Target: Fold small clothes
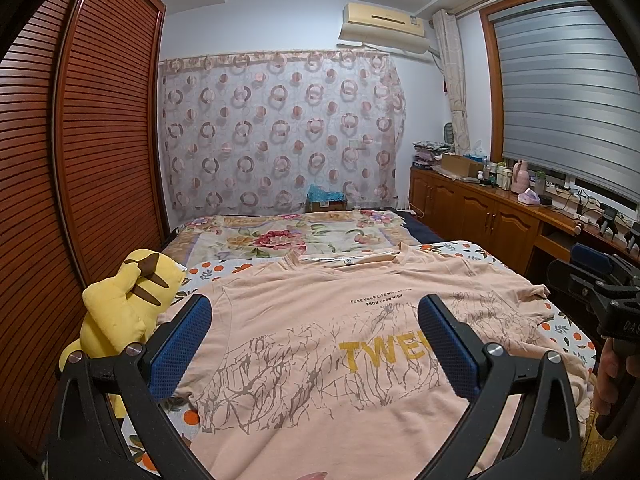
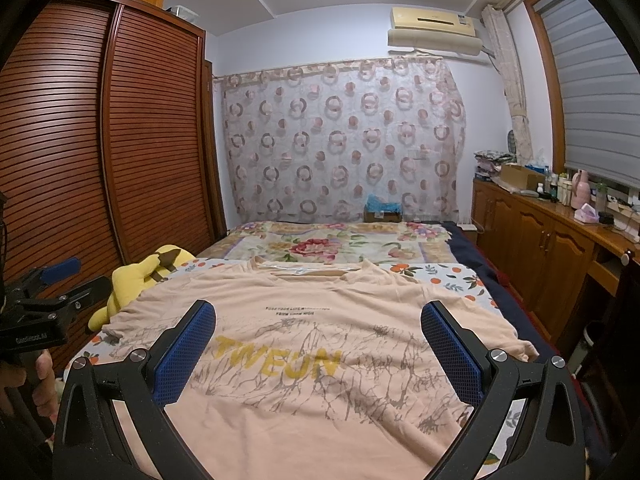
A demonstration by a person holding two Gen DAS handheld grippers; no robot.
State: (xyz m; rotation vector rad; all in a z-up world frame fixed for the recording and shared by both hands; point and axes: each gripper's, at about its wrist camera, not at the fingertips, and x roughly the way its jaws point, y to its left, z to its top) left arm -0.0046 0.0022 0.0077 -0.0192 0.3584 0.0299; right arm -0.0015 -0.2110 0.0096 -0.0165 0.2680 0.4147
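A peach T-shirt (image 1: pixel 320 340) with yellow letters and a brown line print lies spread flat, front up, on the bed, collar at the far end; it also shows in the right wrist view (image 2: pixel 320 360). My left gripper (image 1: pixel 316 312) is open and empty above the shirt's lower left part. My right gripper (image 2: pixel 318 316) is open and empty above the shirt's lower right part. Each gripper shows at the edge of the other's view: the right one (image 1: pixel 600 280) and the left one (image 2: pixel 44 280).
A yellow plush toy (image 1: pixel 128 304) lies at the bed's left edge, beside a wooden slatted wardrobe (image 1: pixel 80 160). A floral quilt (image 1: pixel 288 240) covers the far half of the bed. A wooden cabinet (image 1: pixel 500 208) with bottles runs along the right wall.
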